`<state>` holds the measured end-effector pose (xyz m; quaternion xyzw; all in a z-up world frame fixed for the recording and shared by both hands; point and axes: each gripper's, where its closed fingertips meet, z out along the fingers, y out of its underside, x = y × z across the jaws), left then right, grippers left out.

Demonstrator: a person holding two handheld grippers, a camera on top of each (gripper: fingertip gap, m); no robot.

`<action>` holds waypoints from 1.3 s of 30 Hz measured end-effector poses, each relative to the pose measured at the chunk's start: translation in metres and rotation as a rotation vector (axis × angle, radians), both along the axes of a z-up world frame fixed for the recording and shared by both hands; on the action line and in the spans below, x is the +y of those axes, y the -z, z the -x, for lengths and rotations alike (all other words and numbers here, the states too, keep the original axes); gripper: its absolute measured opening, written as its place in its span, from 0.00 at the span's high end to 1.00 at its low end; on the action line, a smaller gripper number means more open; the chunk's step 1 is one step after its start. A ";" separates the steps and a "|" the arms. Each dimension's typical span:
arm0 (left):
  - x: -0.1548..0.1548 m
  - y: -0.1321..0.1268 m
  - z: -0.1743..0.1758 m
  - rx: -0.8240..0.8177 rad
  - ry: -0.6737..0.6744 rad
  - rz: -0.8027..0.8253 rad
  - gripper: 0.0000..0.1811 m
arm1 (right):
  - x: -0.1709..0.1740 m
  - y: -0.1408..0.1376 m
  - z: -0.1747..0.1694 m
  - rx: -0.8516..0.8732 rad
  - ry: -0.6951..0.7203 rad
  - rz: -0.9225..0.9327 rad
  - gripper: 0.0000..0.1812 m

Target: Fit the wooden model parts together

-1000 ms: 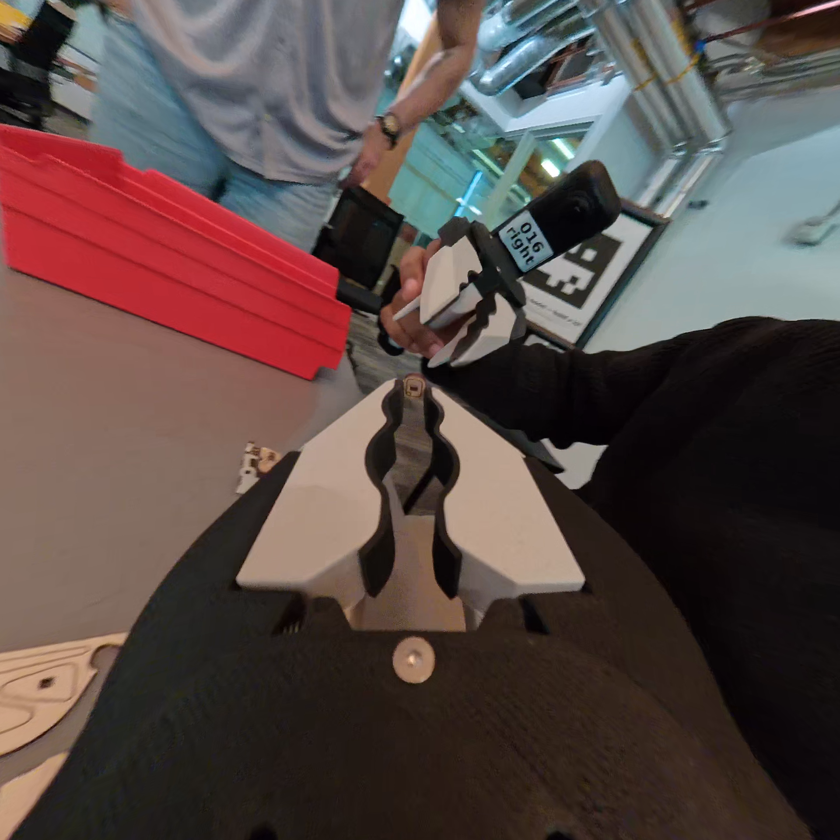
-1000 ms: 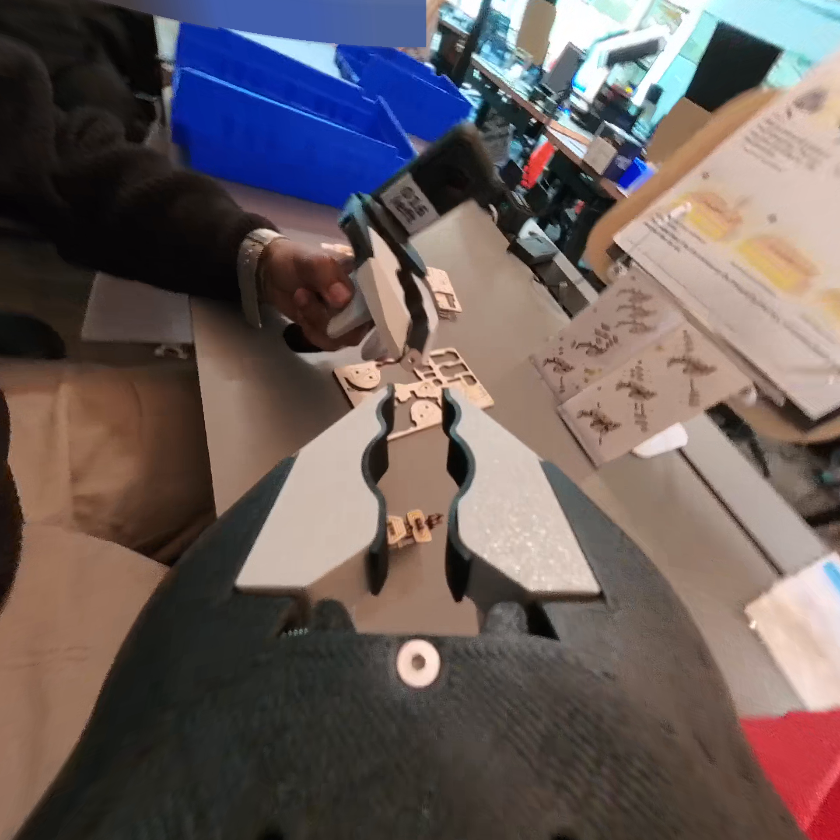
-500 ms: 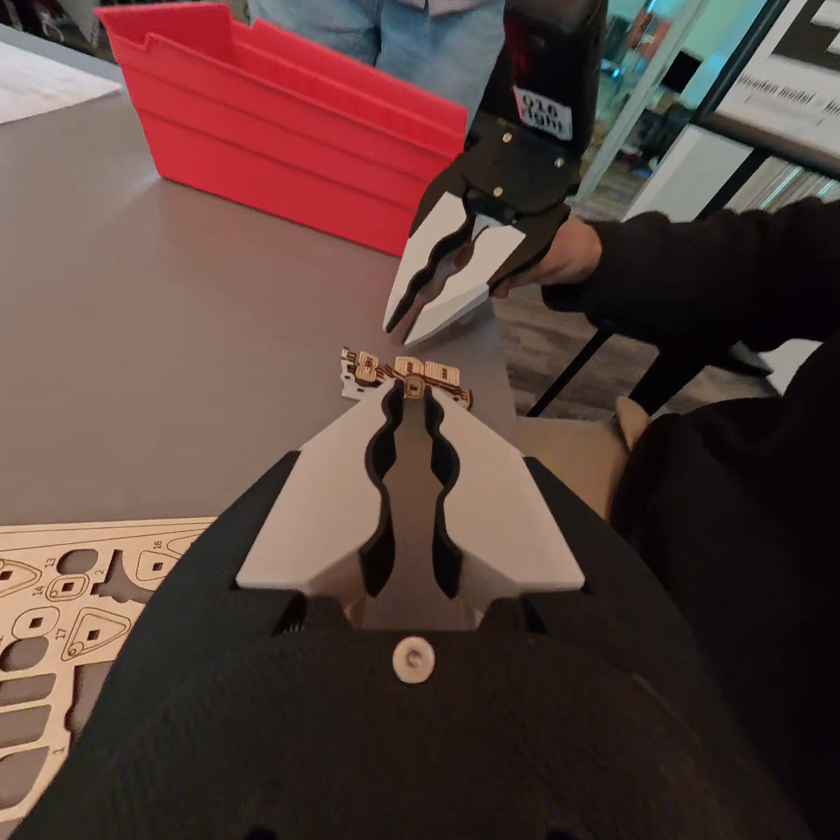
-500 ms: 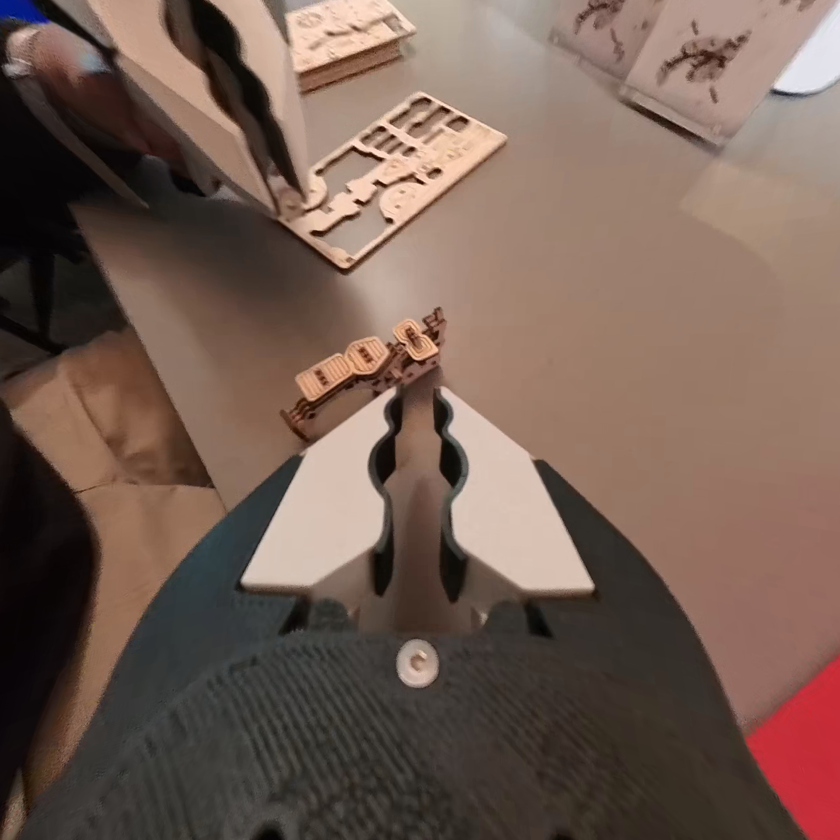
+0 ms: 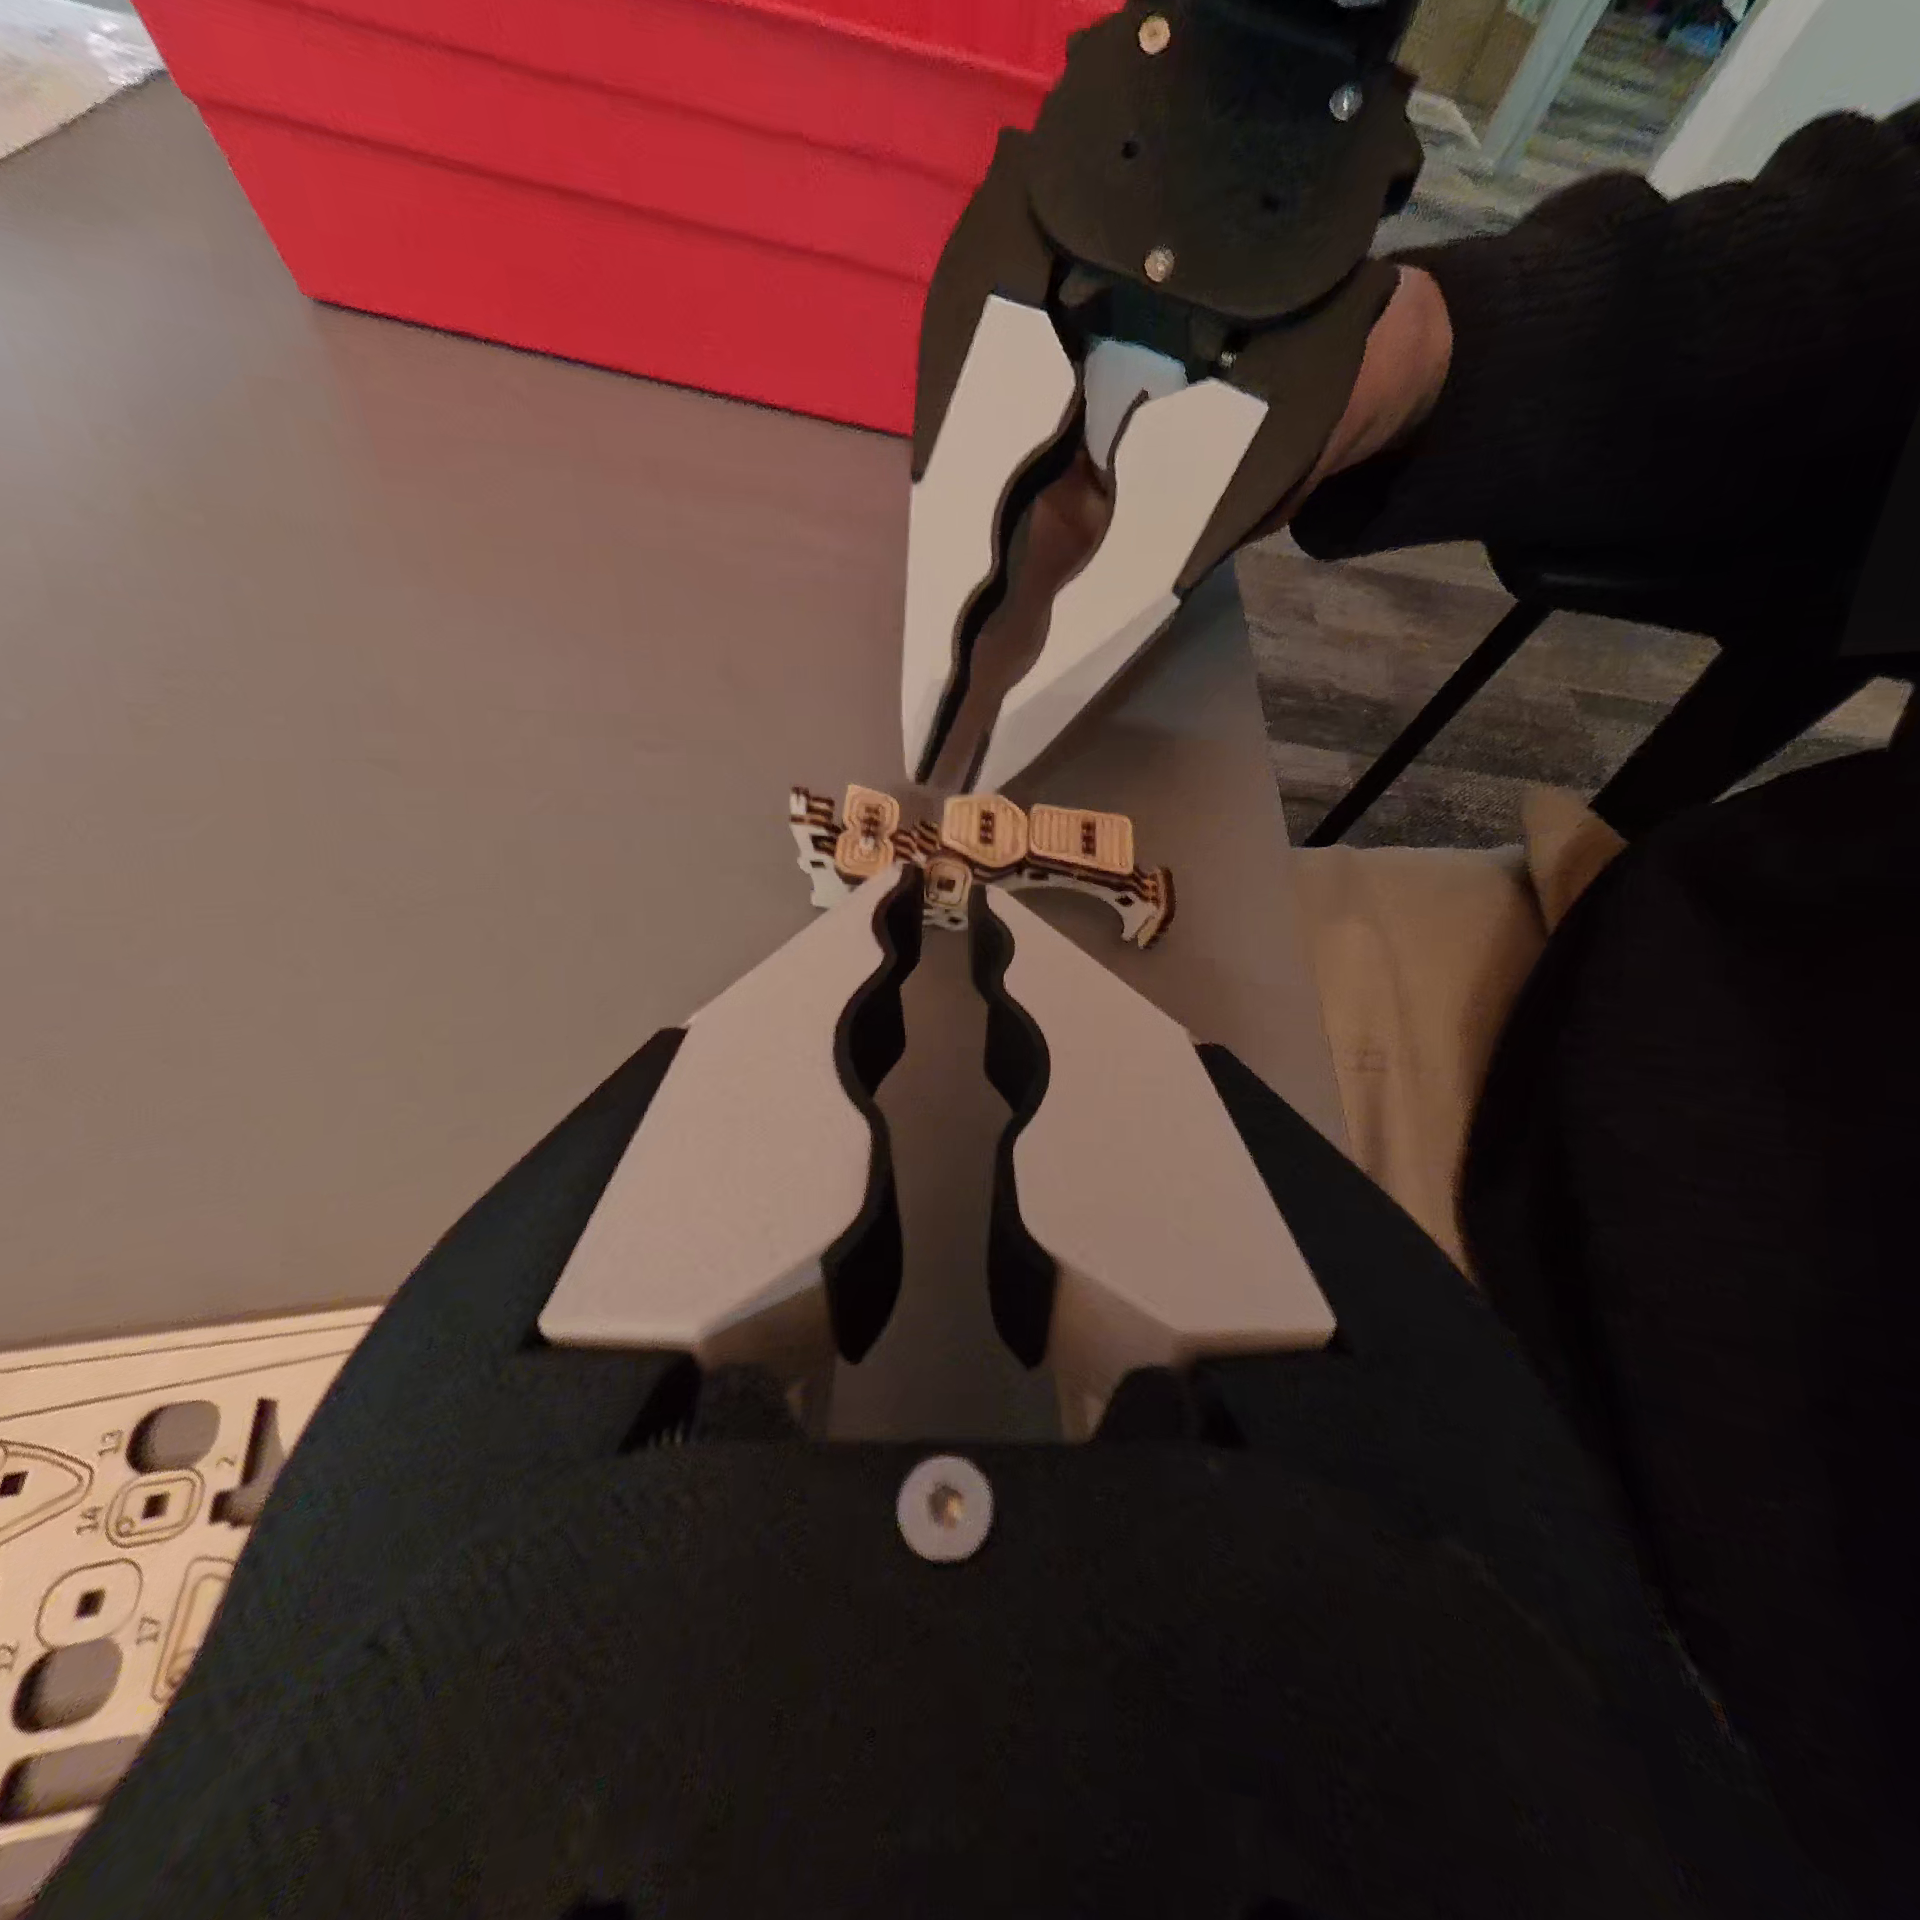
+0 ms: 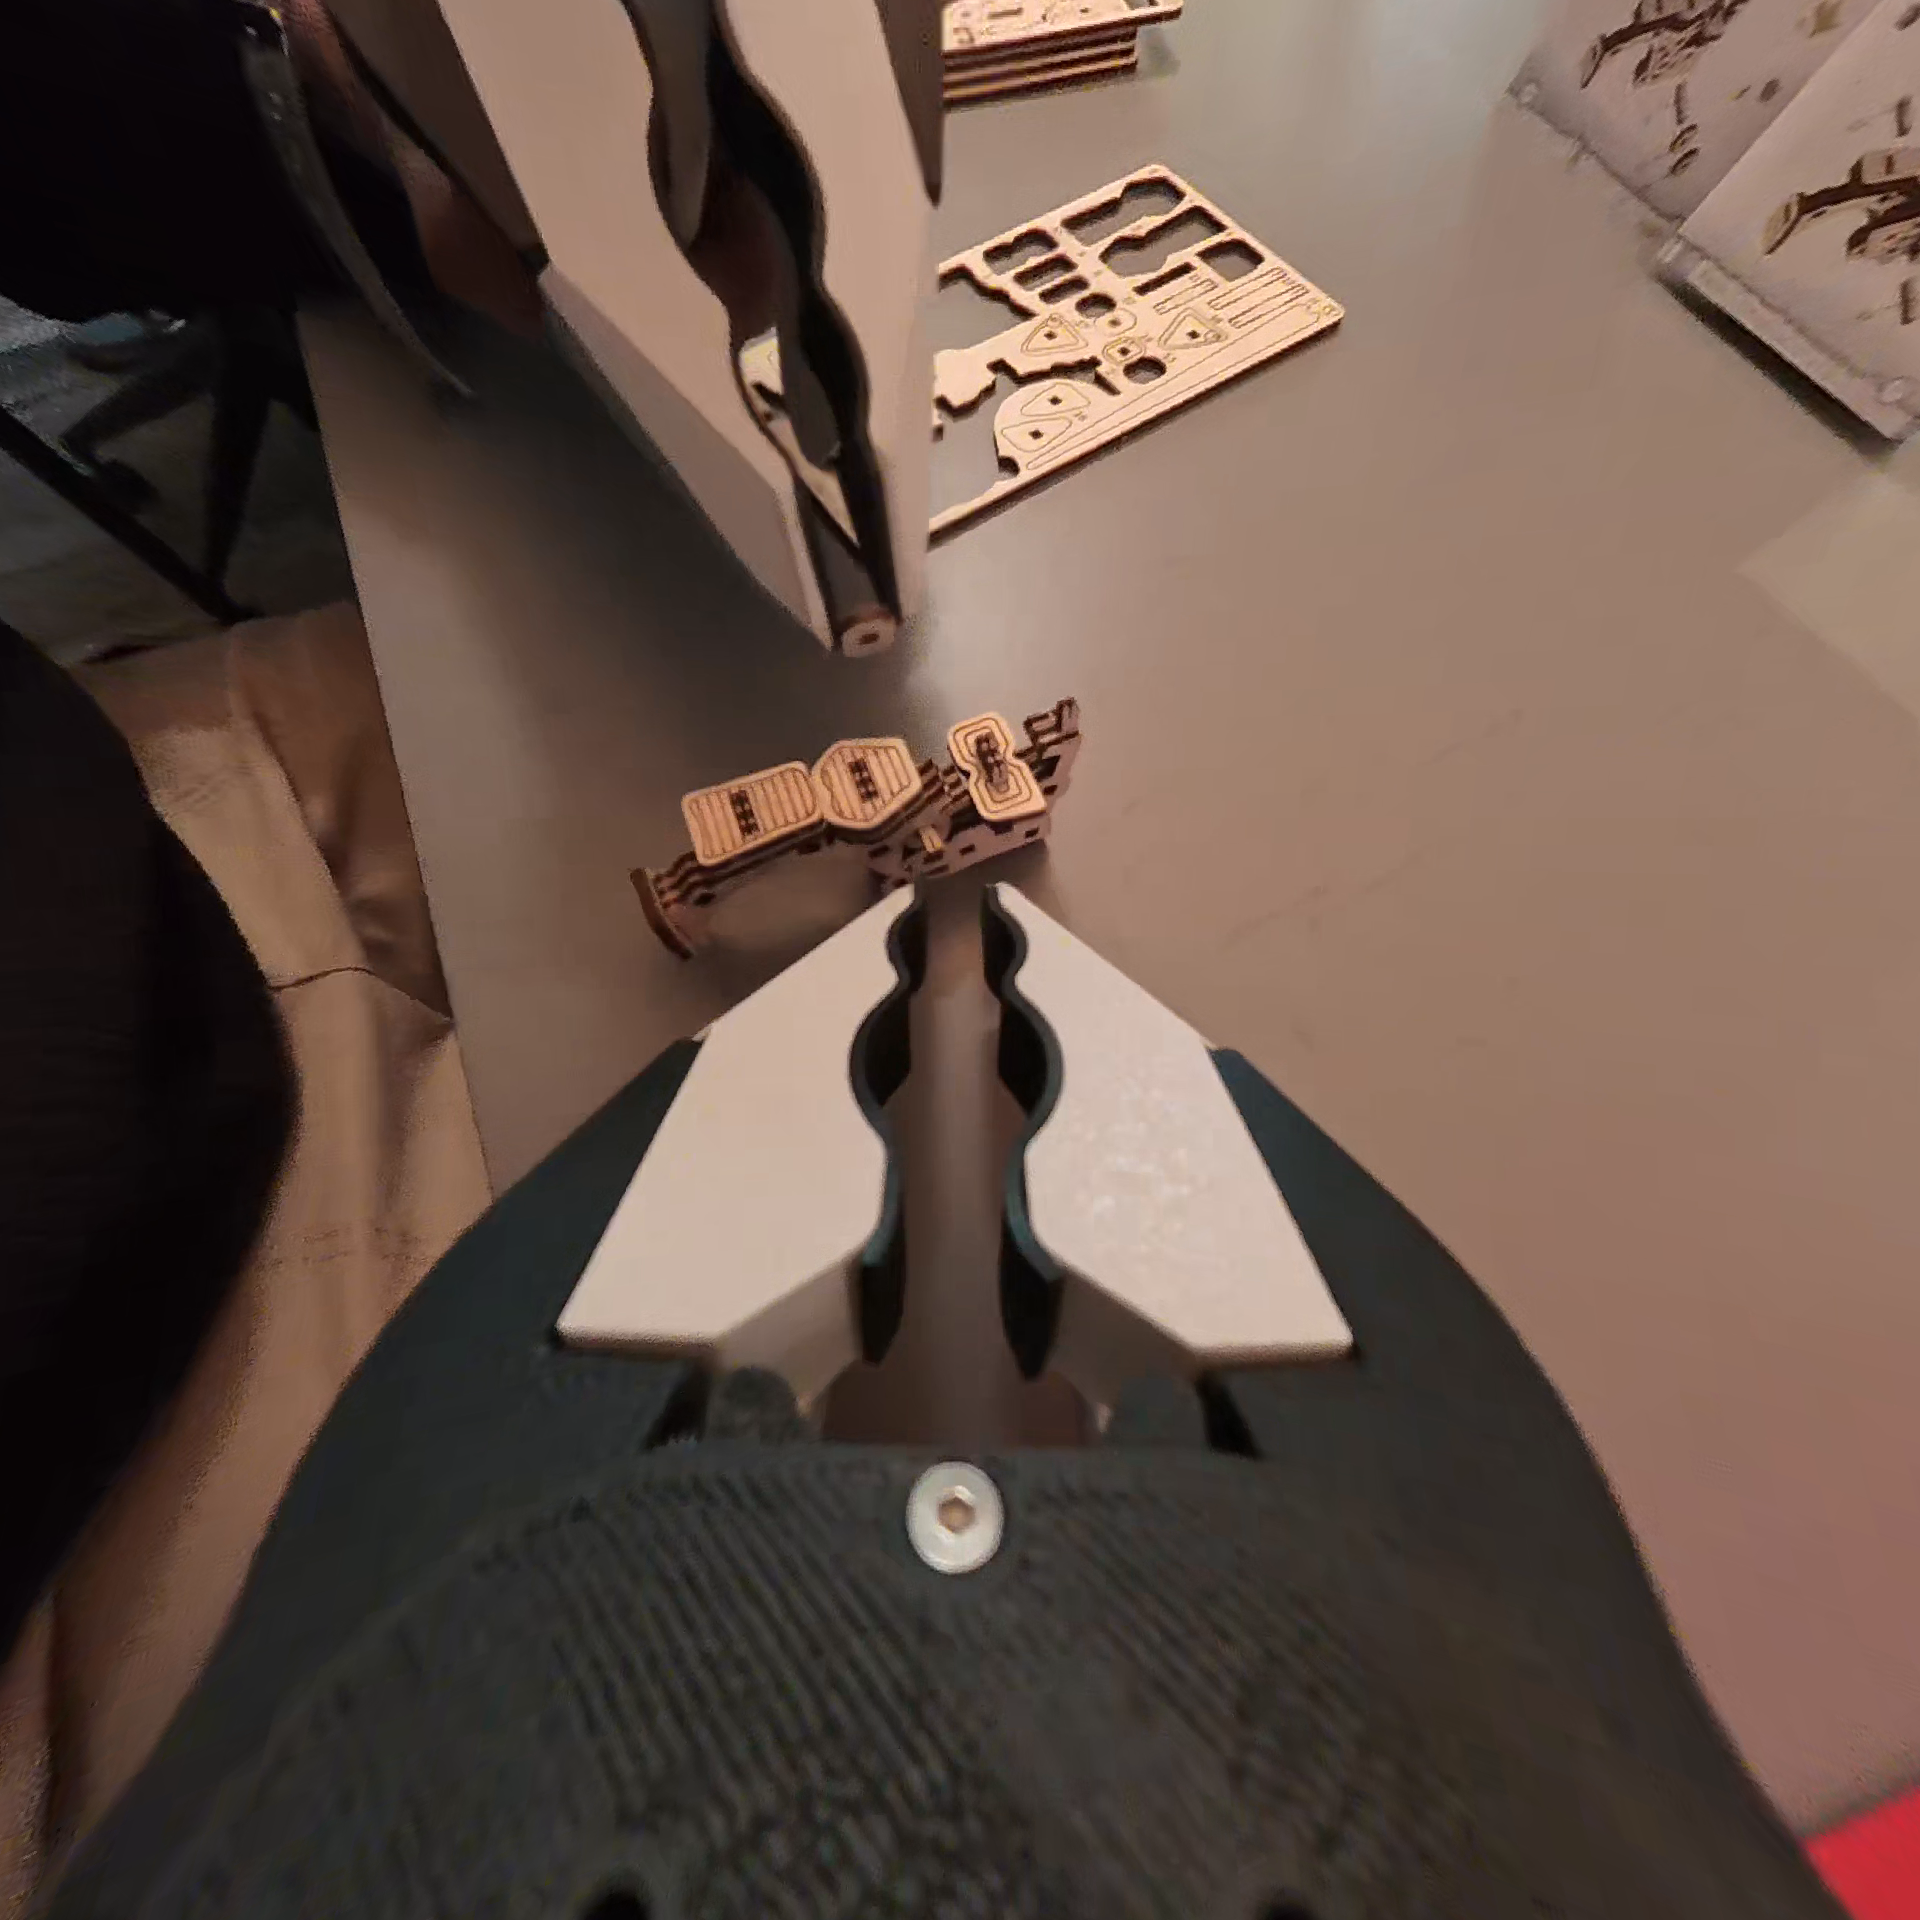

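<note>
A small assembled wooden model stands on the grey table near its edge; it also shows in the right wrist view. My left gripper is shut on a small wooden piece and holds it against the model's near side. In the right wrist view the left gripper hangs just above the model with the piece's end at its tips. My right gripper is empty, its jaws a narrow gap apart, with the tips right at the model's other side.
A red bin stands at the back of the table. A punched-out wooden parts sheet lies beyond the model, and also shows at my left. A stack of sheets and printed pages lie farther off. The table edge runs beside the model. The gap from one gripper's tips to the other's is roughly 5 cm.
Both grippers have come down from mid-air to the model from opposite sides. The left still holds its small piece. The right jaws have narrowed.
</note>
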<state>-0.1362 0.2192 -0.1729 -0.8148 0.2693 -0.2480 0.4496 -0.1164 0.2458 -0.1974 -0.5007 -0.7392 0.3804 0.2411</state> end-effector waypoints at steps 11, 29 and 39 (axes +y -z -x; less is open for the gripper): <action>0.003 -0.022 0.013 -0.107 -0.034 -0.063 0.96 | 0.000 0.003 0.001 0.007 0.036 0.046 0.96; -0.003 -0.023 0.011 -0.118 -0.009 -0.075 0.96 | 0.007 0.002 -0.006 0.020 0.074 0.027 0.92; -0.007 -0.016 0.007 -0.133 0.008 -0.032 0.96 | 0.005 0.006 -0.002 0.010 -0.020 -0.032 0.93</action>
